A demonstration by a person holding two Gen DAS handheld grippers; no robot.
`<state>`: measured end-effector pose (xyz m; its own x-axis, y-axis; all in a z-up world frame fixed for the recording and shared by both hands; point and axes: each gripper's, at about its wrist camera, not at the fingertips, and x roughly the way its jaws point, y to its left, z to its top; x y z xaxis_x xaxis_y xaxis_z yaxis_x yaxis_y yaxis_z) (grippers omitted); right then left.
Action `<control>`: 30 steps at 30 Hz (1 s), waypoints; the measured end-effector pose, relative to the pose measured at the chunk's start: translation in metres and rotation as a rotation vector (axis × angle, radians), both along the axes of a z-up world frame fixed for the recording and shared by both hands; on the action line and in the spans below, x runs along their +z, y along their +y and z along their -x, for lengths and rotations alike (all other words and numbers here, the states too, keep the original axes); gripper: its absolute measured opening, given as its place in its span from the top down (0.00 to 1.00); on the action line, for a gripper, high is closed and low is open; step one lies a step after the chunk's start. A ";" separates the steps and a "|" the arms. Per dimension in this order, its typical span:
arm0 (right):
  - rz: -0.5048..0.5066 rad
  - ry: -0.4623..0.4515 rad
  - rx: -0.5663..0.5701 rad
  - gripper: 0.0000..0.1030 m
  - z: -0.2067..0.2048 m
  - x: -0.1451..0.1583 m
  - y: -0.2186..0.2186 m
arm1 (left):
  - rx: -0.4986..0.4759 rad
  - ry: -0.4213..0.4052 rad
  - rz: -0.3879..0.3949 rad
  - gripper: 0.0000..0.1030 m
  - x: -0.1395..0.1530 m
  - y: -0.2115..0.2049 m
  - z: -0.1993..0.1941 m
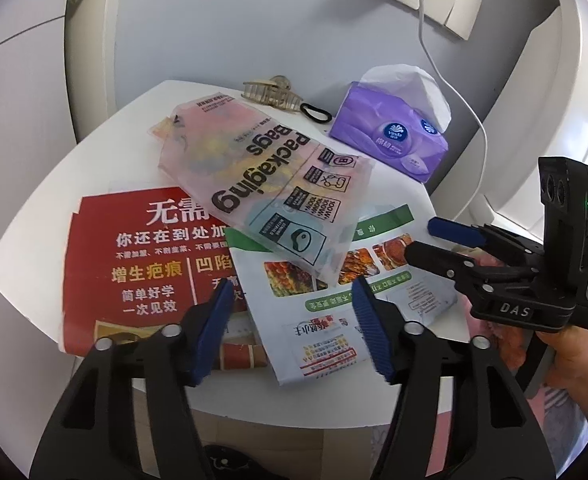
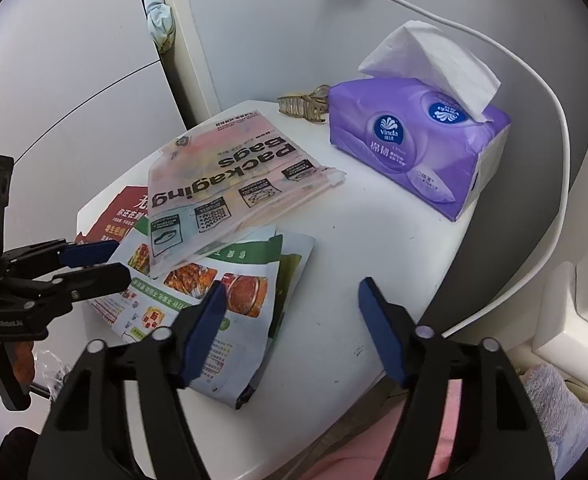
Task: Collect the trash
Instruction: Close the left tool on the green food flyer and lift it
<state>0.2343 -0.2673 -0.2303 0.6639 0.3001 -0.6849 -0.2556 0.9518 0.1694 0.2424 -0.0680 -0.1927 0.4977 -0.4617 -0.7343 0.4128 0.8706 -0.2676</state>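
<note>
Left wrist view showed the left gripper (image 1: 290,312) hanging over the counter (image 1: 106,152), jaws parted with nothing clamped, above a green-and-white leaflet (image 1: 334,320) at the near edge. A translucent "Packaging Bags" pouch (image 1: 270,176) overlapped it and a red flyer (image 1: 134,264). The right gripper (image 2: 294,320) likewise gaped empty. A purple tissue pack (image 2: 410,152) sat toward the far right corner.
</note>
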 end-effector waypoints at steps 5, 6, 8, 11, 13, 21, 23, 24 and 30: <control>0.010 -0.010 0.026 0.53 0.003 -0.001 0.008 | 0.004 0.000 0.010 0.48 0.000 -0.001 -0.001; 0.009 -0.011 0.028 0.56 0.003 -0.001 0.009 | 0.006 0.000 0.013 0.49 0.000 -0.001 -0.001; 0.008 -0.011 0.030 0.59 0.003 -0.001 0.011 | 0.004 0.006 0.025 0.53 -0.001 0.000 -0.001; 0.015 -0.013 0.023 0.62 0.004 -0.001 0.015 | 0.003 0.011 0.034 0.53 0.000 -0.001 -0.001; 0.021 -0.015 0.013 0.68 0.003 -0.001 0.016 | 0.005 0.010 0.032 0.55 0.000 -0.001 -0.001; 0.018 -0.034 -0.002 0.92 0.006 0.003 0.013 | 0.047 -0.002 0.013 0.89 -0.001 0.007 0.000; 0.016 -0.041 -0.005 0.95 0.007 0.004 0.013 | 0.048 -0.010 0.002 0.95 0.000 0.007 0.002; 0.014 -0.043 -0.004 0.95 0.007 0.006 0.013 | 0.048 -0.014 -0.002 0.95 0.001 0.006 0.003; 0.014 -0.056 0.005 0.96 0.015 0.012 0.018 | 0.060 -0.048 -0.014 1.00 0.009 0.006 0.010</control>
<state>0.2193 -0.2495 -0.2179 0.6995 0.2945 -0.6511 -0.2690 0.9526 0.1419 0.2319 -0.0621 -0.1833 0.5591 -0.4199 -0.7149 0.3720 0.8976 -0.2363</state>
